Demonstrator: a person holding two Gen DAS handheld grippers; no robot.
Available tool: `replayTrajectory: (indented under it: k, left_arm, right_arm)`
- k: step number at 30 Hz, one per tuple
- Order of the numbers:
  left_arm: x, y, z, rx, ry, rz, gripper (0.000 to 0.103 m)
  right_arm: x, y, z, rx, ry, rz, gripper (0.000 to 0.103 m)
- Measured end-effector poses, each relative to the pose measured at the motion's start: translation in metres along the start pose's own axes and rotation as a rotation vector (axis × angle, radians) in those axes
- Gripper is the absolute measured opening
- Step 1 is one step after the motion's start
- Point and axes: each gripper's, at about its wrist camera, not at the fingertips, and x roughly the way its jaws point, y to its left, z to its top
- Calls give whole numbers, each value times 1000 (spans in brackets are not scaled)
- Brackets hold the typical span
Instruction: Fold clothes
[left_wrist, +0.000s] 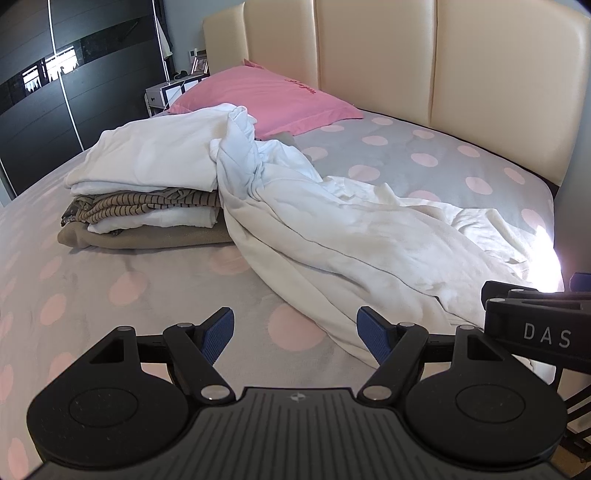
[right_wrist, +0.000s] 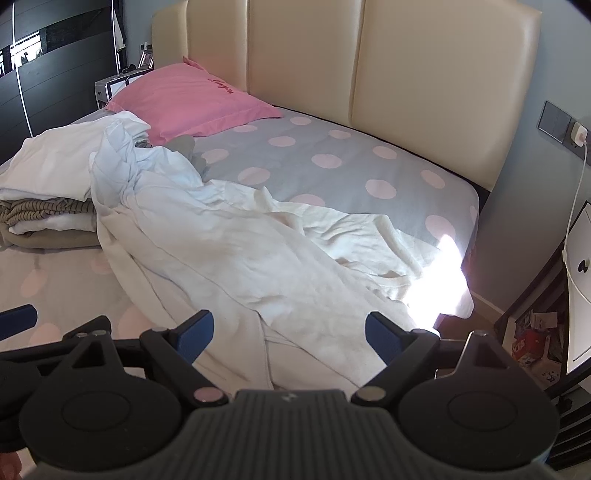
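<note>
A crumpled white garment (left_wrist: 332, 236) (right_wrist: 229, 251) lies stretched across the grey bed with pink dots (left_wrist: 406, 155) (right_wrist: 332, 173), from the pillow down to the near edge. To its left stands a stack of folded clothes (left_wrist: 147, 184) (right_wrist: 44, 199): white on top, a striped piece, white, then beige at the bottom. My left gripper (left_wrist: 295, 336) is open over the bedsheet, just left of the garment's near end. My right gripper (right_wrist: 290, 338) is open above the garment's near hem, holding nothing. Part of the right gripper's body (left_wrist: 535, 325) shows in the left wrist view.
A pink pillow (left_wrist: 266, 99) (right_wrist: 184, 96) rests against the cream padded headboard (left_wrist: 406, 55) (right_wrist: 332, 66). A dark wardrobe (left_wrist: 55, 92) stands at the left, with a bedside table (left_wrist: 173, 88) beside it. At the right are a wall socket with a charger cable (right_wrist: 576, 140) and a dark shelf (right_wrist: 535, 332).
</note>
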Motion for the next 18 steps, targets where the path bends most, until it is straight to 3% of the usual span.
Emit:
replayTrajectory:
  k: [18]
  left_arm:
    - [6,-3,0,-1,22,1,72]
  right_arm:
    - [6,-2,-1,-10,13,15,90]
